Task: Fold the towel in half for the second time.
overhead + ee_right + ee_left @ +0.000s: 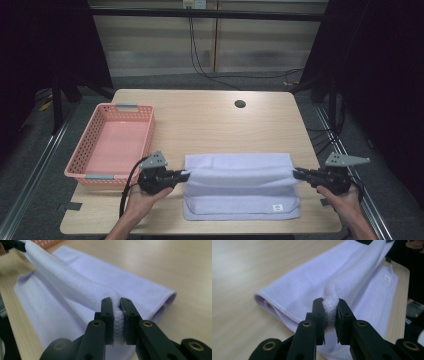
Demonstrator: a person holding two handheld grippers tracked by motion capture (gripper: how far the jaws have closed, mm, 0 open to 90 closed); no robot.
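**Towel pinched at both ends**

The towel (241,186) lies near the table's (210,120) front edge, long axis running left to right. The left gripper (184,174) and right gripper (296,172) each clamp one end of its raised upper layer.

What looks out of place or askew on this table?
Nothing stands out. The towel lies square, its raised fold pinched by the left gripper and right gripper; the pink basket sits upright.
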